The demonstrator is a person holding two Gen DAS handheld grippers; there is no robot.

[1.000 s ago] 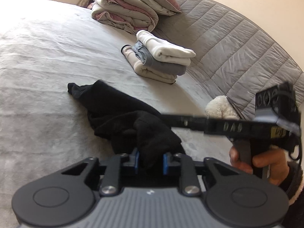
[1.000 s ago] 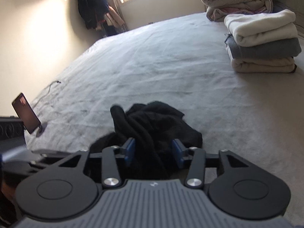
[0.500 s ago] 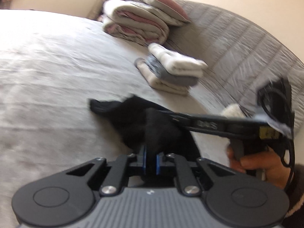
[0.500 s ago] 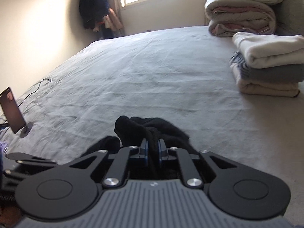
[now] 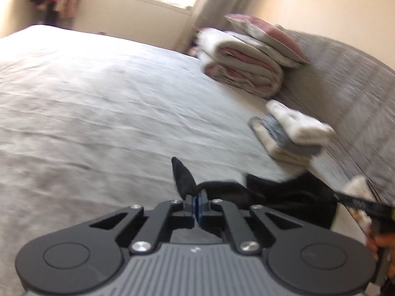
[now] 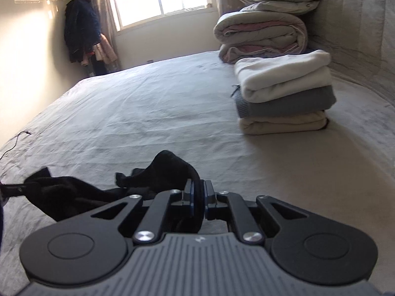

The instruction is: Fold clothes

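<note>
A black garment [image 5: 284, 194] lies crumpled on the grey bed. My left gripper [image 5: 197, 197] is shut on an edge of it, and a black tip sticks up past the pads. In the right wrist view the same black garment [image 6: 167, 170] stretches to the left, and my right gripper [image 6: 198, 192] is shut on a thick fold of it. The other gripper's black bar [image 5: 358, 203] and a hand [image 5: 380, 241] show at the right edge of the blurred left wrist view.
A stack of folded clothes [image 6: 284, 93], white over grey over cream, sits on the bed [image 6: 148, 113] to the right. Behind it are a rolled duvet [image 6: 261, 37] and pillows against a quilted headboard [image 5: 358, 93]. A cable [image 6: 14, 140] lies at the bed's left edge.
Both grippers closed on the black garment, which had lain between open jaws. The left one swung and lifted, pulling the cloth out between the two; both views now look higher into the room.
</note>
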